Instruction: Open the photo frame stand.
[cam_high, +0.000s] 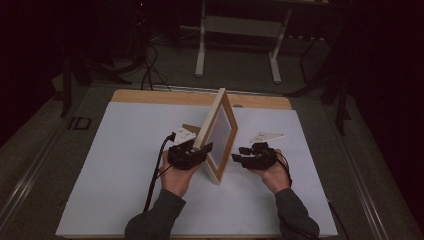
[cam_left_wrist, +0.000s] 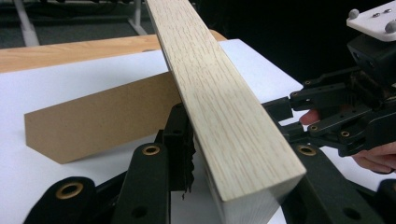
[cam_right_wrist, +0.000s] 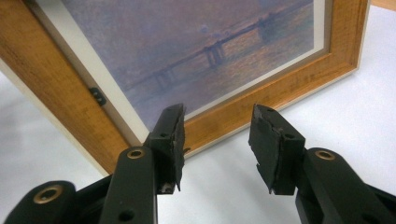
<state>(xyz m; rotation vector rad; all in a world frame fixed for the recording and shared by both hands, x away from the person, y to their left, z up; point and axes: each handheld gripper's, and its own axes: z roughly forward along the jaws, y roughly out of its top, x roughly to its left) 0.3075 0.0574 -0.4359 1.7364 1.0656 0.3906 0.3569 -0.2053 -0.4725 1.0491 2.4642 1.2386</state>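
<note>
On table | left claw (cam_left_wrist: 224, 154) clamps picture frame (cam_left_wrist: 219, 107) edge (upright) | right claw (cam_right_wrist: 217, 140) open beside it

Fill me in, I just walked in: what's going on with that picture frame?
A person is working a wooden picture frame with a gripper in each hand. The frame stands upright on the white table, its cardboard stand folded out behind it. The left gripper has its jaws on either side of the frame's edge; whether they press on it I cannot tell. The right gripper hangs open in front of the picture, touching nothing.
</note>
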